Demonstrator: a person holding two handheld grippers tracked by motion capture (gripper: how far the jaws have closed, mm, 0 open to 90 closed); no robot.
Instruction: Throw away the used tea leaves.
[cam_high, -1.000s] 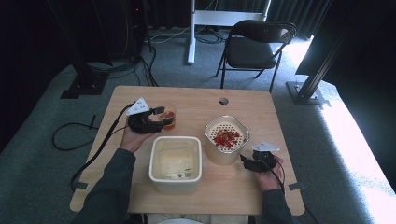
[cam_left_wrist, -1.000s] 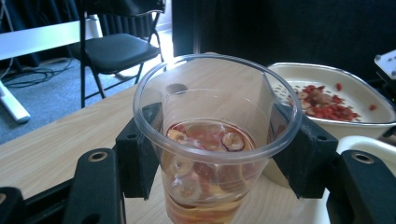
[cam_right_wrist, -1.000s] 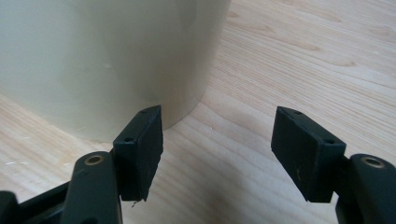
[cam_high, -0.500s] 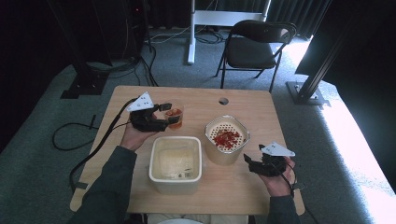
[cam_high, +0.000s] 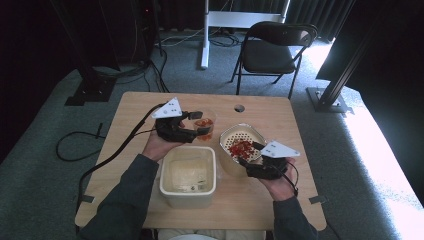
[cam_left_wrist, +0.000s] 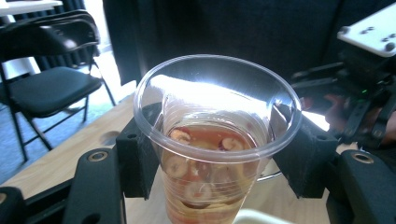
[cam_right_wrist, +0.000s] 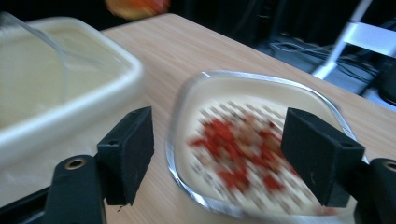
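So in the high view the left gripper (cam_high: 202, 123) is holding a clear plastic cup (cam_high: 204, 125) of reddish liquid with slices floating in it, lifted off the wooden table (cam_high: 135, 107), jaws pinching the cup from both sides. Just below and to the person's side of that gripper a cream plastic tub (cam_high: 188, 176) is sitting. The right gripper (cam_high: 248, 162) is hovering at the near edge of the glass bowl (cam_high: 226, 160), the one with a perforated strainer (cam_high: 238, 137) inside and red bits (cam_high: 242, 148) piled on it. Its jaws are spread and have just been opening, with nothing clamped between them.

Left gripper view: the cup (cam_left_wrist: 215, 140) is sitting right between the two black pads (cam_left_wrist: 137, 156), both pressing on its wall just under the rim. The pale sliced pieces (cam_left_wrist: 201, 163) are floating in the pinkish liquid. The other gripper (cam_left_wrist: 369, 84) is showing off to the right, farther away.

Right gripper view is a bit blurry: the jaws are standing wide apart with the bowl (cam_right_wrist: 187, 98) straight ahead and lower down, in the gap but not touched. The red bits (cam_right_wrist: 238, 151) are lying in the strainer (cam_right_wrist: 261, 116). The tub (cam_right_wrist: 70, 93) is sitting off to the left of the left jaw.
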